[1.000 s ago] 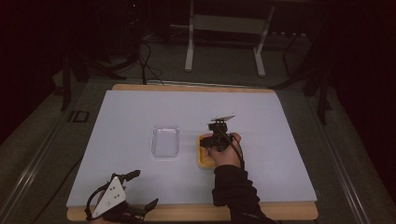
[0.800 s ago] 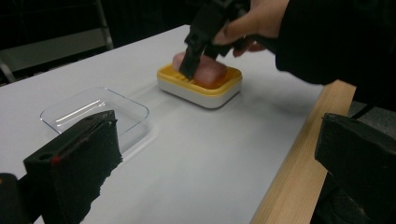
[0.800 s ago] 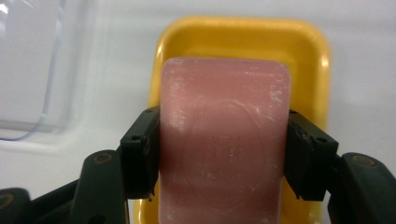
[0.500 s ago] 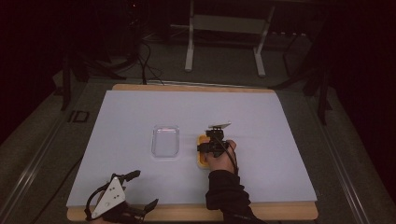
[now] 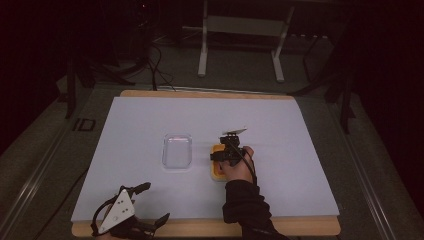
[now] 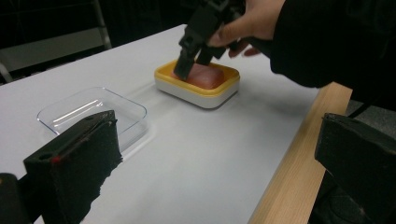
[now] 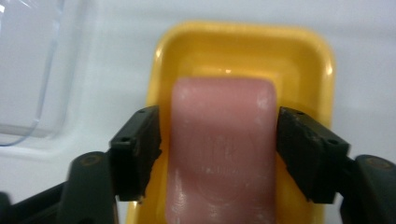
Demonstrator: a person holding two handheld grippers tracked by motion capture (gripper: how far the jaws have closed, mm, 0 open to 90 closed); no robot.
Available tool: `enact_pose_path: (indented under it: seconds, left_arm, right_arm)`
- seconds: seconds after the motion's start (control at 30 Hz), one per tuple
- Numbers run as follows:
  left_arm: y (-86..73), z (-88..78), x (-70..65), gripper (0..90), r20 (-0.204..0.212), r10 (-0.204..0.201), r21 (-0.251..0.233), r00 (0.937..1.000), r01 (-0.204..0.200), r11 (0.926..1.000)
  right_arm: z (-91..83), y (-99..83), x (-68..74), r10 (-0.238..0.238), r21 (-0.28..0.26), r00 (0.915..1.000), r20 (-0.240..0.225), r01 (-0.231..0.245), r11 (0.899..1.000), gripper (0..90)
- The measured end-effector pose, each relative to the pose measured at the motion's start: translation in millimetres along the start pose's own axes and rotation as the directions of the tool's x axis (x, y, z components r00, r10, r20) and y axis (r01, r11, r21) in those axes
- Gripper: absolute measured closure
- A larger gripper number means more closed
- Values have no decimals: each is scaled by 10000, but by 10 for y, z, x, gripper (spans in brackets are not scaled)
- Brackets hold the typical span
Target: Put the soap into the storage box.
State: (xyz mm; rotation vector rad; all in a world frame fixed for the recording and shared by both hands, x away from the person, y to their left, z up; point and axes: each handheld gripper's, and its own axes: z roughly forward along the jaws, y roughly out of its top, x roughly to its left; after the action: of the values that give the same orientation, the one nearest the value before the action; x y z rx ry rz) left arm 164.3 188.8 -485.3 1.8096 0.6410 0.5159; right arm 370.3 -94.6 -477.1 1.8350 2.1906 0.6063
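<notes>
A pink soap bar [image 7: 219, 154] lies in a yellow dish [image 7: 243, 51] with a white base [image 6: 196, 95], right of the table's middle [image 5: 216, 172]. My right gripper [image 7: 219, 154] points down into the dish with the bar between its jaws; they have just been opening. A narrow gap shows at the left pad, so the pads do not press the bar. The same gripper shows in the high view [image 5: 223, 159] and the left gripper view [image 6: 191, 63]. My left gripper [image 5: 156, 202] rests at the near left edge, open wide with nothing between its jaws [image 6: 210, 163].
A clear plastic tray [image 5: 178, 151] [image 6: 93, 112] [image 7: 23, 70] lies just left of the dish. The white sheet covers a wooden board whose near edge [image 6: 299, 158] is bare. A metal stand [image 5: 240, 25] and cables sit on the floor beyond the table.
The right hand has shifted slightly left and nearer over the dish. The left gripper has stayed put.
</notes>
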Motion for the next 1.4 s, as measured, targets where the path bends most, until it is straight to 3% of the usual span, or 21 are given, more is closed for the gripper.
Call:
enact_pose_path:
  seconds: [0.23, 0.37, 0.4, 0.47, 0.53, 0.57, 0.6, 0.73, 0.77, 0.83, 0.87, 0.9, 1.03, 1.2, 1.27, 1.4]
  left_arm:
    - [0, -1, 0, 5, 24, 18, 19, 10000, -18, 10000]
    - [-1, 4, -1, 6, 30, 45, 47, 10000, -46, 10000]
    - [-1, 7, -2, 6, 37, 34, 53, 10000, -34, 10000]
    - [-2, 9, -2, 5, 35, 38, 57, 10000, -38, 10000]
    - [-3, 13, 0, 5, 55, 35, 91, 10000, -35, 10000]
    - [-4, 17, 1, 5, 48, 47, 112, 10000, -48, 9999]
    - [-4, 17, 1, 6, 48, 47, 112, 10000, -48, 9999]
    - [-5, 18, 1, 5, 44, 47, 112, 10000, -48, 9999]
    - [-6, 19, 2, 5, 37, 39, 126, 10000, -39, 9999]
    - [-6, 20, 4, 5, 35, 52, 130, 10000, -52, 9999]
    - [-6, 20, 4, 6, 41, 50, 139, 10000, -51, 9999]
    - [-6, 19, 5, 5, 47, 56, 140, 10000, -56, 9999]
    - [-7, 20, 2, 5, 50, 48, 150, 10000, -49, 9999]
    - [-10, 26, 5, 5, 15, 36, 177, 10000, -36, 9998]
    - [-11, 29, 5, 5, 6, 37, 179, 10000, -37, 9998]
    - [-11, 31, 1, 5, -3, 37, 185, 10000, -37, 9998]
  right_arm:
    - [-179, 96, -71, -1049, -161, 9943, 164, 1052, 9943, 329]
    - [-232, 129, -161, -1214, -161, 9921, -308, 1210, 9925, 296]
    - [-269, 145, -242, -1241, -218, 9897, -720, 1228, 9922, 190]
    - [-279, 144, -259, -1356, -230, 9872, -846, 1341, 9907, 163]
    - [-307, 128, -288, -1774, -317, 9737, -1427, 1746, 9841, 127]
    - [-309, 120, -286, -2048, -401, 9683, -1431, 2011, 9788, 114]
    - [-309, 120, -286, -2048, -401, 9683, -1431, 2011, 9788, 114]
    - [-327, 118, -348, -2900, -845, 9318, -2184, 2780, 9569, 111]
    - [-334, 116, -366, -3051, -882, 9260, -2221, 2926, 9522, 111]
    - [-340, 115, -378, -3155, -932, 9243, -2146, 3022, 9487, 111]
    - [-380, 110, -427, -3419, -1141, 9158, -2108, 3243, 9390, 111]
    - [-405, 108, -461, -3492, -1216, 9133, -2097, 3300, 9361, 113]
    - [-475, 90, -579, -3544, -1451, 9135, -2000, 3301, 9327, 129]
    - [-569, -3, -802, -3942, -1752, 9001, -1853, 3645, 9146, 135]
    - [-577, -19, -835, -3897, -1719, 9030, -1809, 3611, 9165, 135]
    - [-602, -87, -969, -4009, -1855, 8996, -1733, 3699, 9104, 141]
